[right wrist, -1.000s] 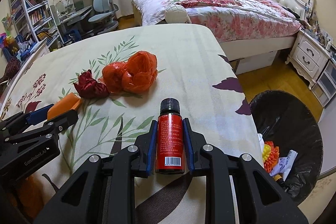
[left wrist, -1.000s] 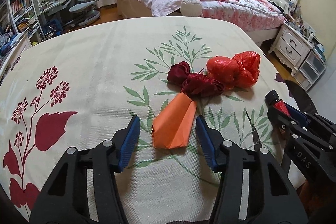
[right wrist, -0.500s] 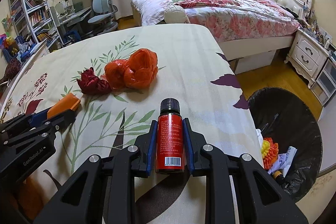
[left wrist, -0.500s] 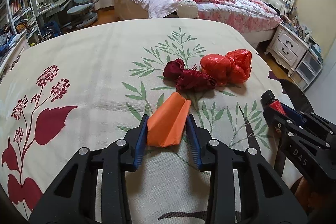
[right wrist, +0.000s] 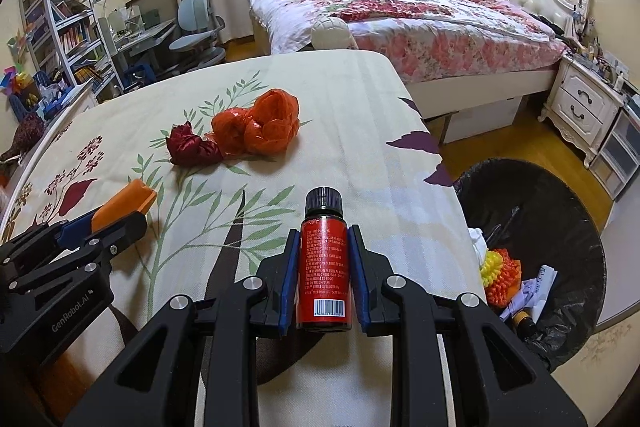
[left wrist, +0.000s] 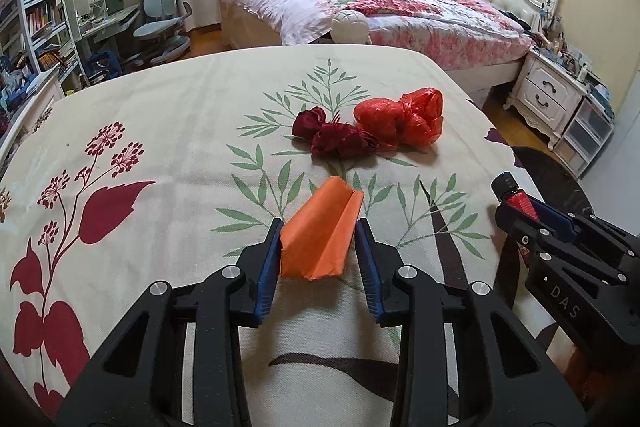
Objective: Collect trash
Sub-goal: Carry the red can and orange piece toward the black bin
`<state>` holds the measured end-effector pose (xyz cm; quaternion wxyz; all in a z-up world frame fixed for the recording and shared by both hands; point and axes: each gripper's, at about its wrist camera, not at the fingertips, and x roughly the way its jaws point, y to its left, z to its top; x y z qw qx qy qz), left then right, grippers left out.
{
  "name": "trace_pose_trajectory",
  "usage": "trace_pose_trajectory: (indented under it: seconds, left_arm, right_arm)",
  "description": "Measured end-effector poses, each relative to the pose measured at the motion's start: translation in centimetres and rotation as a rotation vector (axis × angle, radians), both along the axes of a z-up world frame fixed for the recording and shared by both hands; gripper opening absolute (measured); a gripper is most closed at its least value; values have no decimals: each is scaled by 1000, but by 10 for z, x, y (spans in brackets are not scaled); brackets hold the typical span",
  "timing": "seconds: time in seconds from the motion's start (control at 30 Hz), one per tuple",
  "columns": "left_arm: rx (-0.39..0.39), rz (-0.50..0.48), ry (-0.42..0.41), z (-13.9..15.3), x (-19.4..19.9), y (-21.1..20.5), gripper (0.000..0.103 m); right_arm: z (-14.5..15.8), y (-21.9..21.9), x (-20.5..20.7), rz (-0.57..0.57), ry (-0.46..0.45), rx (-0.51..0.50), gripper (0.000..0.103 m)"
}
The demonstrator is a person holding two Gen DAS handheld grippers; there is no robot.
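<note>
Since a second ago the left gripper (left wrist: 318, 247) has closed in on the orange folded paper (left wrist: 320, 233); its blue pads, then standing wide on either side, now press against the paper's flanks. The paper is a creased wedge, bright orange, its ridge running forward from between the fingers. The right gripper (right wrist: 323, 259) is clamped on a small red bottle (right wrist: 324, 267) with a black screw cap, a barcode and fine print on its label, lying along the fingers with the cap forward. Ahead of both grippers on the floral tablecloth (left wrist: 180, 115) lie a dark red crumpled wad (left wrist: 332, 137) touching a red plastic bag (left wrist: 404, 121). To the right of the right gripper stands a black-lined trash bin (right wrist: 560, 211) holding scraps.
</note>
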<state>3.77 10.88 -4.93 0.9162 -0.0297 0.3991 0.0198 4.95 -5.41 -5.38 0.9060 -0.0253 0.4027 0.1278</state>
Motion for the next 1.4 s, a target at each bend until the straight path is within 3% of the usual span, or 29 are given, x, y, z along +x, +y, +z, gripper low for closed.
trace_pose_trajectory:
  seconds: [0.67,1.4]
  left_arm:
    - [8,-105,-37,10,-15,-64,35]
    - [16,-277,-81,18,21,-174,35]
  right_arm:
    - [12,-54,-21,-94,-29,24,25]
    - [18,-159,0,-322,-69,23,25]
